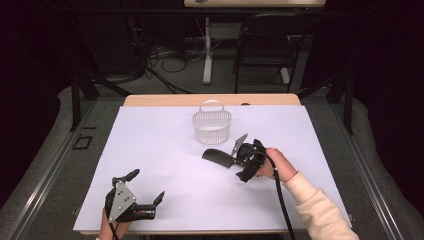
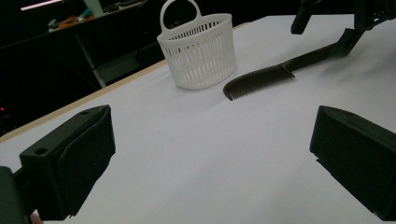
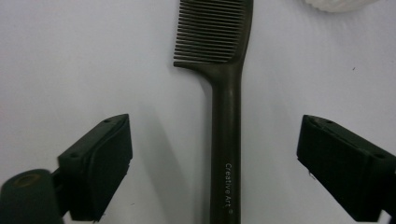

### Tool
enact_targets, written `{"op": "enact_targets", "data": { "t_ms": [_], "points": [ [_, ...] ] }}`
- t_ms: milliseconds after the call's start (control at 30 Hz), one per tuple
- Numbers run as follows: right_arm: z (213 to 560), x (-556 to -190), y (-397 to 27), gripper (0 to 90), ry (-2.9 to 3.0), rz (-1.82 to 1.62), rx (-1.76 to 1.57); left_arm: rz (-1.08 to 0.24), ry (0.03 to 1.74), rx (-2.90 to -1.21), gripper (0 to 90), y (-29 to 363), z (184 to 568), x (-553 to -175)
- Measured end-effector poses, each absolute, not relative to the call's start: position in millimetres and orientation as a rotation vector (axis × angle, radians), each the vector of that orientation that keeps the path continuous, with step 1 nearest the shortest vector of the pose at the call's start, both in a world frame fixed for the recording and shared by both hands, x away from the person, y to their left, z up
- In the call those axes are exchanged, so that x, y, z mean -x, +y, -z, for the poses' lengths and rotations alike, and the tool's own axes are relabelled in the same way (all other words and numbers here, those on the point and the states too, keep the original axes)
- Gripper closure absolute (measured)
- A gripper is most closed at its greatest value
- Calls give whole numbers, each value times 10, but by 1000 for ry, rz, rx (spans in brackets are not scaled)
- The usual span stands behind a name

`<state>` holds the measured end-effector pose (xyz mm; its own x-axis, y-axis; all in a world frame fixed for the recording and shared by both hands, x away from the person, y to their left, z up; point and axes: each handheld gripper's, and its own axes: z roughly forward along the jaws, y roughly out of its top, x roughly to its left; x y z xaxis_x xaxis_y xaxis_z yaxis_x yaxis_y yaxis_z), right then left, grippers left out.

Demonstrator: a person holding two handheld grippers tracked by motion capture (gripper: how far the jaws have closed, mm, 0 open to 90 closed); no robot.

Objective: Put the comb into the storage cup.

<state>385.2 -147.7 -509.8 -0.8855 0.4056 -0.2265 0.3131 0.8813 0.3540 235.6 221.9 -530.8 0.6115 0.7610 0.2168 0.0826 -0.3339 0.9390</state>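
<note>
A dark comb (image 1: 218, 157) lies flat on the white table sheet (image 1: 150, 145), teeth end toward the white slatted basket (image 1: 212, 125). My right gripper (image 1: 236, 152) is down at the comb's handle. In the right gripper view the handle (image 3: 226, 116) runs up between the two jaws, and both pads stand clear of it, so my right gripper (image 3: 215, 122) is open. My left gripper (image 1: 147, 185) rests open near the table's front left, nothing between its jaws. The left gripper view shows the basket (image 2: 198, 46), the comb (image 2: 261, 79) and the right gripper (image 2: 327, 28) farther off.
The basket stands upright with its handle up, just behind the comb's teeth end. A wooden table edge (image 1: 210, 100) borders the sheet at the back. Beyond it are a dark chair (image 1: 265, 45), a table leg and cables on the floor.
</note>
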Motion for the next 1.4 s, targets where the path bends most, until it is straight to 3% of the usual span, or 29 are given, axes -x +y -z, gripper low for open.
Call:
{"op": "enact_targets", "data": {
  "t_ms": [233,267,367,400,633,1400],
  "points": [
    [5076,-3891,-1391,220,2761,-348,-488,-809,683,-1797,0,2216,5311,-2355],
    [5070,-3914,-1369,283,2768,-342,-479,-809,683,-1796,0,2217,5310,-2355],
    [5068,-3939,-1342,331,2786,-309,-476,-808,683,-1797,0,2218,5307,-2355],
    [5079,-3980,-1323,391,2804,-304,-483,-807,682,-1797,0,2219,5308,-2356],
    [5106,-4098,-1256,524,2852,-255,-481,-808,684,-1797,0,2225,5309,-2357],
    [5272,-4287,-1159,678,2937,-147,-505,-802,687,-1801,0,2226,5314,-2364]
  ]
}}
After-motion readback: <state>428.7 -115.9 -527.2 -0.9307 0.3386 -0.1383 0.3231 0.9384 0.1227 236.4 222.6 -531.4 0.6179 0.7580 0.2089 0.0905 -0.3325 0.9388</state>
